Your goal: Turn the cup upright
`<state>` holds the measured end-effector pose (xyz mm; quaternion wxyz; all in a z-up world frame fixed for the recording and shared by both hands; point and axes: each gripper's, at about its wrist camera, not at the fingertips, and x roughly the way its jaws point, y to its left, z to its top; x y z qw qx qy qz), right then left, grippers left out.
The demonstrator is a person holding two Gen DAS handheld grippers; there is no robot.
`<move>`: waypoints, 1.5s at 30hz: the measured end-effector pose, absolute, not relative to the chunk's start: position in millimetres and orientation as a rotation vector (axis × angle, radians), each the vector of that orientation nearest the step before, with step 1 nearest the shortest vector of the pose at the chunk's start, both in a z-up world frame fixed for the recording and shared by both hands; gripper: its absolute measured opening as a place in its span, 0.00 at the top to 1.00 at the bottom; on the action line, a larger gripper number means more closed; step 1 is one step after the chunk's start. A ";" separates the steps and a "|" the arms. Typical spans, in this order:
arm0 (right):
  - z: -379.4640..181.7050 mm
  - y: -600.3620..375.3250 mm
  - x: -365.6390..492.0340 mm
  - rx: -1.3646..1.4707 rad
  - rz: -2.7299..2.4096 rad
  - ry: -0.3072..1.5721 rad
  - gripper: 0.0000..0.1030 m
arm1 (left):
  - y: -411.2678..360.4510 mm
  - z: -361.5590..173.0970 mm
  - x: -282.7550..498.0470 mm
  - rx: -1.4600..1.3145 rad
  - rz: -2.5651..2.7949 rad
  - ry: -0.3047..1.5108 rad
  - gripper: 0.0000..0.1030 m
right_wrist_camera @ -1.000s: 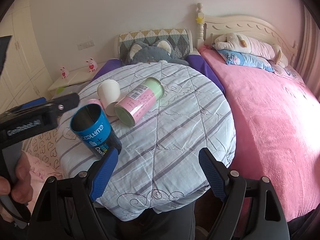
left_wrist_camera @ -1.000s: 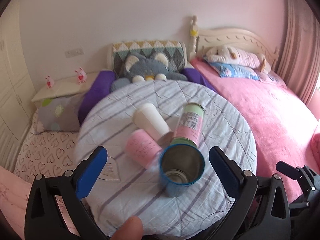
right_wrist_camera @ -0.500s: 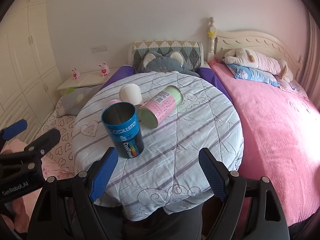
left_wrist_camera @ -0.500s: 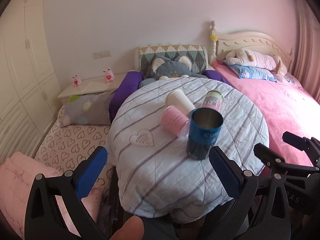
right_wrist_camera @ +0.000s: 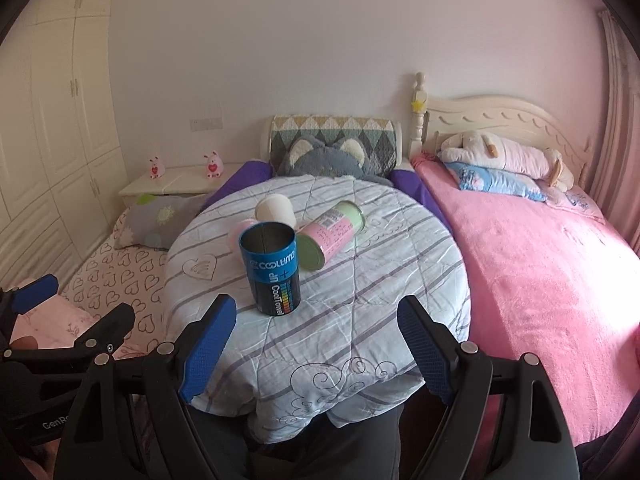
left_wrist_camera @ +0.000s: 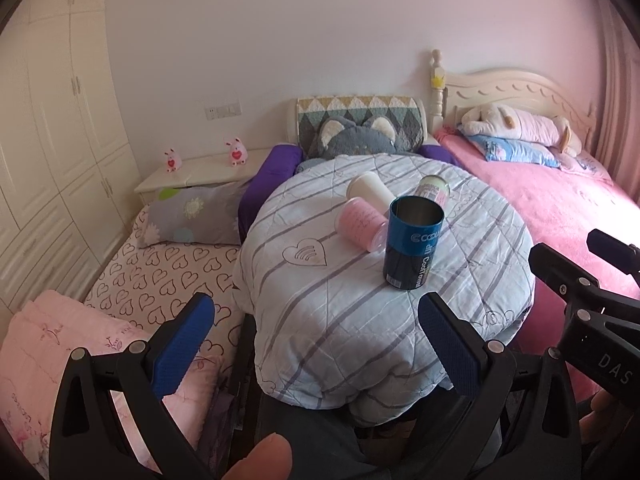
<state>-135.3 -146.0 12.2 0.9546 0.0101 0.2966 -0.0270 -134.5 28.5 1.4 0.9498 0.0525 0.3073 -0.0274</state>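
Note:
A blue cup (left_wrist_camera: 412, 242) (right_wrist_camera: 273, 270) stands upright, open end up, on the round table (left_wrist_camera: 360, 320) (right_wrist_camera: 360, 312) with the striped cloth. Behind it lie a pink cup (left_wrist_camera: 360, 229) (right_wrist_camera: 239, 232), a white cup (left_wrist_camera: 372, 194) (right_wrist_camera: 275, 210) and a pink-and-green can (left_wrist_camera: 433, 190) (right_wrist_camera: 334, 234), all on their sides. My left gripper (left_wrist_camera: 316, 344) is open and empty, back from the table's near edge. My right gripper (right_wrist_camera: 316, 344) is open and empty, just short of the blue cup.
A pink bed (right_wrist_camera: 540, 260) with plush toys (right_wrist_camera: 504, 152) runs along the right. A heart-print mattress (left_wrist_camera: 160, 276) with a grey pillow (left_wrist_camera: 192, 216) lies left of the table. A wardrobe (left_wrist_camera: 48, 140) fills the left wall. A grey cat cushion (right_wrist_camera: 324, 158) sits behind the table.
Both grippers have pulled back and away from the table. The blue cup, tilted between the left fingers a second ago, now stands upright and free on the cloth.

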 end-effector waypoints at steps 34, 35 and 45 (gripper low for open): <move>22.1 -148.7 -155.5 0.032 -0.062 0.545 0.18 | 23.4 15.6 -151.6 0.121 -0.043 0.581 0.00; 22.1 -148.8 -155.5 0.032 -0.062 0.545 0.18 | 23.3 15.6 -151.6 0.121 -0.042 0.582 0.00; 25.1 -148.6 -156.9 0.030 -0.065 0.539 0.18 | 23.6 17.5 -152.8 0.120 -0.047 0.579 0.00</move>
